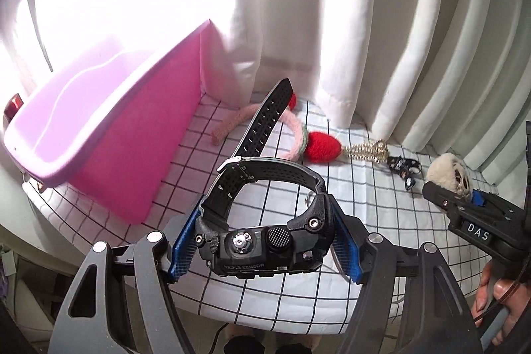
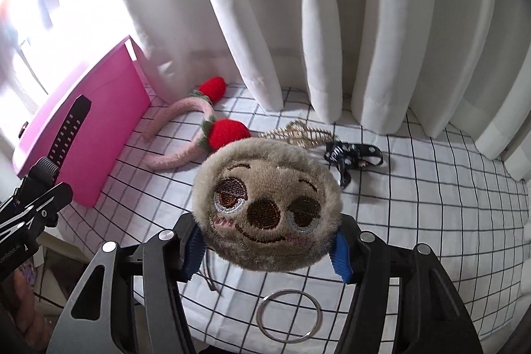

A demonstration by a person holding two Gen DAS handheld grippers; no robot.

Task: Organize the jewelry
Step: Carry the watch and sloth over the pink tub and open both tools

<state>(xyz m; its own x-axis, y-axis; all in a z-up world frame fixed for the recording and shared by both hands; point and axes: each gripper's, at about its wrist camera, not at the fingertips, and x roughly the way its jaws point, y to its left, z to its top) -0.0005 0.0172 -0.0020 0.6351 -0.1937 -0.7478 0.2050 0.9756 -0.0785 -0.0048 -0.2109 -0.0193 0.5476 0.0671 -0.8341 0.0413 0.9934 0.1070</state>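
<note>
My left gripper (image 1: 264, 246) is shut on a black sports watch (image 1: 265, 249), held above the checked cloth; its strap (image 1: 265, 125) sticks up and away. The strap also shows in the right wrist view (image 2: 68, 128). My right gripper (image 2: 267, 243) is shut on a round plush sloth-face charm (image 2: 267, 208), lifted over the cloth. It shows in the left wrist view (image 1: 446, 173) at the right, held by the right gripper (image 1: 464, 204). An open pink box (image 1: 109, 121) stands at the left, also in the right wrist view (image 2: 89, 121).
On the checked cloth (image 2: 431, 221) lie a pink fuzzy headband with red knitted strawberries (image 2: 229, 130), a gold spiral clip (image 2: 298, 130), a black printed ribbon (image 2: 351, 156) and a metal ring (image 2: 290, 316). White curtains (image 2: 332, 22) hang behind.
</note>
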